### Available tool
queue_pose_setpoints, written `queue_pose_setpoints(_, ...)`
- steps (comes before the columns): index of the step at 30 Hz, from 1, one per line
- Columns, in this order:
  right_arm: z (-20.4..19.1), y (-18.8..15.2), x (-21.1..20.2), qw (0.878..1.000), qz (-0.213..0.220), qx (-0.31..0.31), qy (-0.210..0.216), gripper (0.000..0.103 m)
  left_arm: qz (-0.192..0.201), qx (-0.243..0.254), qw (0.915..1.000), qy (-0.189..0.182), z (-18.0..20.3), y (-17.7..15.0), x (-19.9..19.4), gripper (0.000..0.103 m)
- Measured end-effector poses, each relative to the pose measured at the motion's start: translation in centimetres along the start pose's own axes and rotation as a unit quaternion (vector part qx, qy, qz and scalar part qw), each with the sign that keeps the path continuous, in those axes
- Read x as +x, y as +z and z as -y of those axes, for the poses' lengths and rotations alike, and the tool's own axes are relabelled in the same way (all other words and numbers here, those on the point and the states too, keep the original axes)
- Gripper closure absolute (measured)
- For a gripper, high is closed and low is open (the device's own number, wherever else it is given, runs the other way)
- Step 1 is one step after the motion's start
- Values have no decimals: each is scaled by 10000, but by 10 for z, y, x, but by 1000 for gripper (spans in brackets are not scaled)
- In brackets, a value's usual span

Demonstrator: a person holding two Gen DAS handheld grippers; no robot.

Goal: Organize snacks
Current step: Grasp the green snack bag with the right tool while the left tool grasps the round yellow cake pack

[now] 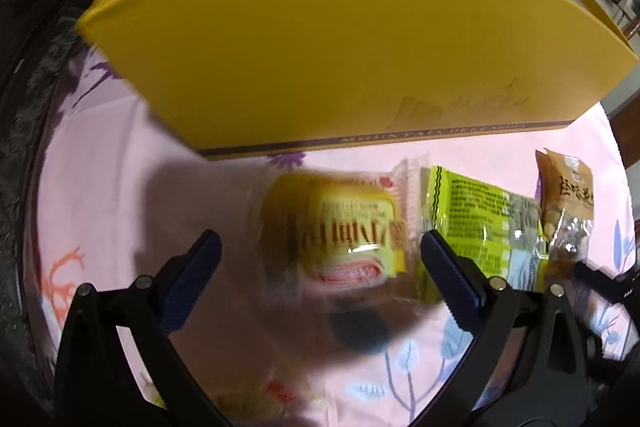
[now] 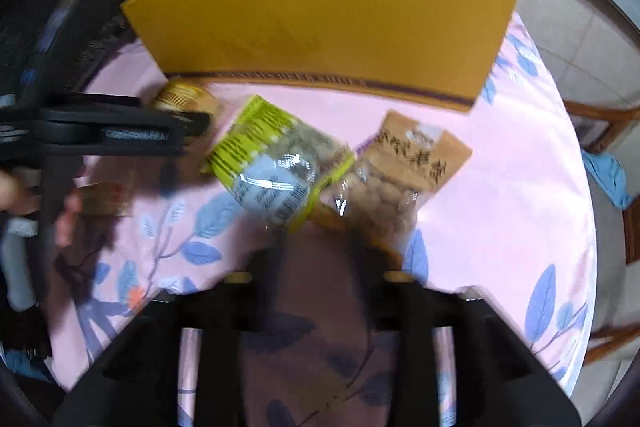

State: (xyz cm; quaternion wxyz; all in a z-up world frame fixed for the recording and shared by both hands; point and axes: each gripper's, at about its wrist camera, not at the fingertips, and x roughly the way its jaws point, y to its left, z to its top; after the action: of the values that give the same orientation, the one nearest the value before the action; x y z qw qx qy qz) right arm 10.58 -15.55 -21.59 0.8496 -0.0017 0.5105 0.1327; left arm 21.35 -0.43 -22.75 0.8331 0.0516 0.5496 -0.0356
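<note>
A yellow cake packet [image 1: 332,231] lies on the pink cloth between the blue pads [image 1: 196,279] of my left gripper [image 1: 320,239], which is open and not touching it. To its right lie a green packet [image 1: 480,223] and a brown nut packet [image 1: 566,195]. In the right wrist view the green packet [image 2: 276,163] and the brown packet [image 2: 404,167] lie just ahead of my right gripper [image 2: 320,267]; its blurred fingers stand apart with cloth showing between them. The left gripper [image 2: 120,135] reaches in from the left. The open yellow box [image 1: 340,39] stands behind the snacks.
The round table's pink flowered cloth [image 2: 500,227] ends close on the right, with a wooden chair [image 2: 600,119] and a blue rag [image 2: 604,179] beyond. Another packet [image 2: 104,199] lies near a hand [image 2: 64,219] at the left. A blurred packet [image 1: 240,399] sits under the left gripper.
</note>
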Motion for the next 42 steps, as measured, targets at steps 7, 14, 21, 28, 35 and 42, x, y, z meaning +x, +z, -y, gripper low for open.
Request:
queue_pose_setpoints(7, -9, 51, 7, 9869, -40, -1475, 647, 41, 66, 277, 9990, -353, 5, 3, 10, 36)
queue_pose_setpoints(14, -34, 69, 53, 9554, -845, -2723, 773, 31, -30, 229, 9984, -523, -17, -2, 9, 40)
queue_pose_setpoints(21, -51, 58, 72, 9313, -1245, -3390, 479, 9, -74, 303, 9974, -648, -20, 3, 11, 39)
queue_pose_setpoints(28, -48, 49, 68, 9501, -1007, -2879, 657, 36, 58, 294, 9988, -398, -4, 0, 14, 28)
queue_pose_setpoints(35, -48, -5, 43, 9703, -974, -2181, 372, 36, 173, 162, 9991, -350, 11, -26, 3, 41)
queue_pose_setpoints(42, -31, -60, 9, 9893, -1028, -1014, 187, 36, 287, -8, 9987, -429, 9, -30, -2, 75)
